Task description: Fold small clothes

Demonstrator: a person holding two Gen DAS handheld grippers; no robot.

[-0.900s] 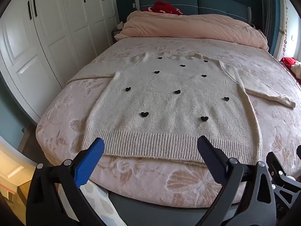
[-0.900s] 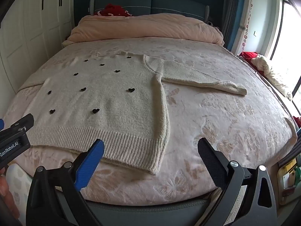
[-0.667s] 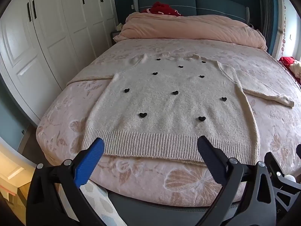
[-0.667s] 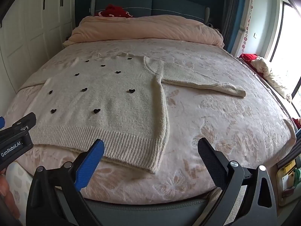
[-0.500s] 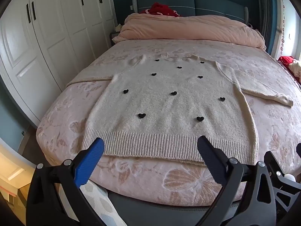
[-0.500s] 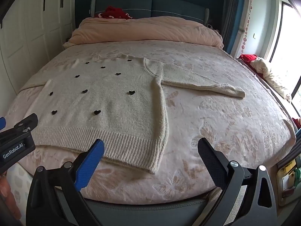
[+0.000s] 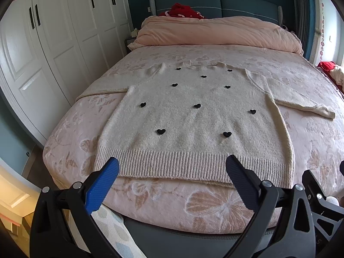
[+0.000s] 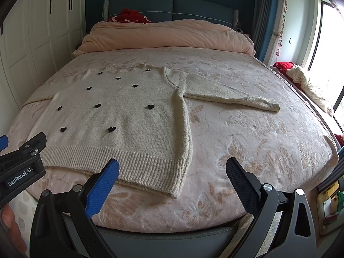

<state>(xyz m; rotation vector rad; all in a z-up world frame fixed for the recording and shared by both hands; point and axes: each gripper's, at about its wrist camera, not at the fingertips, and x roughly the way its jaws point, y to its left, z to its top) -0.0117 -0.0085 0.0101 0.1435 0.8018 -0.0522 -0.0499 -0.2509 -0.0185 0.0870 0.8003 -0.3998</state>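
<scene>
On the bed (image 7: 150, 204) in front of you, the cream sweater (image 7: 193, 118) lies flat and face up, hem toward you, and it hasn't budged since the earlier frames. The only change is framing: in both wrist views the sweater and the rolled duvet (image 7: 215, 32) sit slightly lower in the picture than a moment ago, so your view has shifted a little while the bed stays as it was.

Counting things up: one sweater with two sleeves spread out to the sides (the right sleeve (image 8: 225, 92) runs out across the butterfly-print cover, the left sleeve (image 7: 103, 88) lies toward the wardrobe (image 7: 53, 43) side). I count ten little black hearts (image 7: 197, 105) on the front in the left wrist view. There's one pink duvet at the headboard end, and a red bundle (image 7: 182, 10) behind it.

Your left gripper (image 7: 172, 166) hangs just short of the hem, angled down at the bed, jaws spread wide with nothing between them. Your right gripper (image 8: 172, 166) is posed the same way, tilted down, jaws wide and empty, lined up over the sweater's right bottom corner (image 8: 176, 191). Neither one touches the fabric. In the right wrist view you can see the left gripper's body poking in at the left edge, with a bit of your hand (image 8: 7, 217) below it.
</scene>
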